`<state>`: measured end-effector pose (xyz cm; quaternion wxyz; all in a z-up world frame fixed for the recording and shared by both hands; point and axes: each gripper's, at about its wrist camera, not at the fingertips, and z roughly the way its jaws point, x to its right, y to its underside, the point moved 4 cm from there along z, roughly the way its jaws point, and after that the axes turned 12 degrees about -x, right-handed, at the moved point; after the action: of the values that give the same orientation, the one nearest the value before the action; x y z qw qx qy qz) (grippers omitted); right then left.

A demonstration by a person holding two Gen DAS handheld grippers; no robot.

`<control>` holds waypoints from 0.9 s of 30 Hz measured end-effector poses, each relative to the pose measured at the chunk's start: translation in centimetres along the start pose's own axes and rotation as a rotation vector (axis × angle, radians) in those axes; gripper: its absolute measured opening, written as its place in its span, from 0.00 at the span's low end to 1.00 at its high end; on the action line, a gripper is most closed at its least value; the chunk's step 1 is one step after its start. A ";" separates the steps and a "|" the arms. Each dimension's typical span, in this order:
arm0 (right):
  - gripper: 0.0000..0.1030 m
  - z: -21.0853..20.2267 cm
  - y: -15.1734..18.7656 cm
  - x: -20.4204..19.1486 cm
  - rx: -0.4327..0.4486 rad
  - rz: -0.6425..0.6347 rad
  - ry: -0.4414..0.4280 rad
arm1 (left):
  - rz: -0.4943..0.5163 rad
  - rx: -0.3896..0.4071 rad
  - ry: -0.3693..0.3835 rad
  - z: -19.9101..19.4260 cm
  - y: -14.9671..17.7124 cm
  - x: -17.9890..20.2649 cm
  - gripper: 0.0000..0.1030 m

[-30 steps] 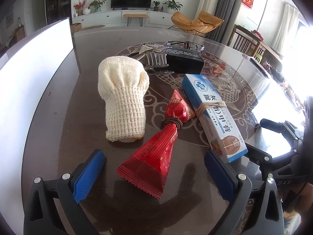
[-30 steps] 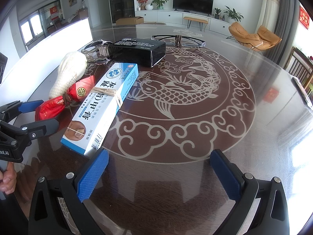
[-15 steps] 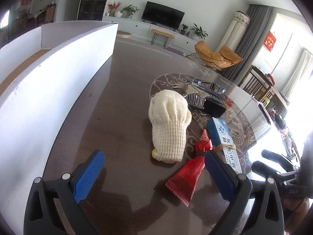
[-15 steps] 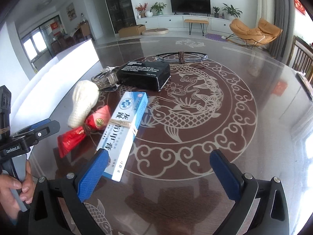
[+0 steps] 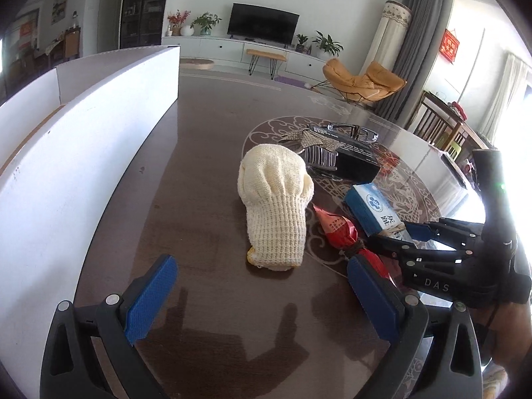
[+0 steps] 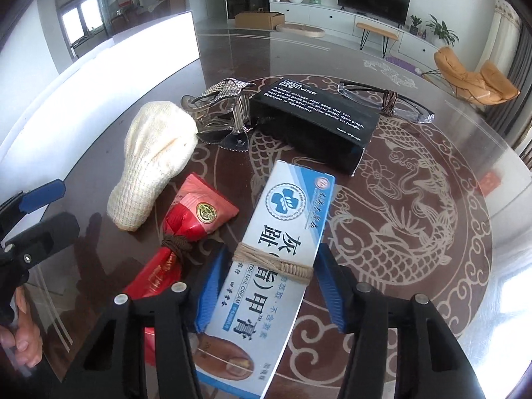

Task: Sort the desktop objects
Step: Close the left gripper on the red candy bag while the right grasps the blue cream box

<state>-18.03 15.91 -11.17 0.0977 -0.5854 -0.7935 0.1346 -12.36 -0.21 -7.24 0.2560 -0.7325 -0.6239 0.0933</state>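
Note:
A long blue-and-white nail cream box [image 6: 286, 226] tied with twine lies on the dark table [image 6: 415, 266]. My right gripper [image 6: 271, 266] straddles it near the twine; its jaws are closing and the blue pads [image 6: 212, 286] rest against both long sides. In the left wrist view that gripper [image 5: 399, 236] reaches over the box [image 5: 375, 209]. A red wrapped packet [image 6: 196, 212] and a cream knitted glove [image 5: 276, 199] lie to the box's left. My left gripper [image 5: 262, 262] hangs open just short of the glove, with nothing between its fingers.
A black carton [image 6: 319, 123], a rhinestone hair clip [image 6: 226, 103] and folded glasses [image 6: 385, 96] lie farther back. A tall white open box [image 5: 83, 139] stands along the table's left side. A hand [image 6: 20, 342] holds the left gripper's handle.
My right gripper moved left and forward over the nail cream box, and its jaws narrowed from wide open to the box's sides. The left gripper shifted a little; the glove sits more central.

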 end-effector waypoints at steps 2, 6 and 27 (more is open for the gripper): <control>0.44 -0.3 0.9 1.1 0.007 0.017 0.008 | 0.061 -0.014 -0.024 0.5 0.2 1.2 1.00; 0.44 -1.6 4.5 4.1 0.025 0.074 0.022 | 0.137 -0.055 0.005 1.3 0.8 3.4 1.00; 0.55 -4.1 11.2 7.5 0.046 0.075 0.042 | 0.161 -0.136 -0.050 3.4 0.5 9.9 0.16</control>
<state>-8.84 26.60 -11.00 0.1228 -0.6150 -0.7655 0.1439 -11.47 10.14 -8.52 0.1818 -0.7932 -0.5743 0.0895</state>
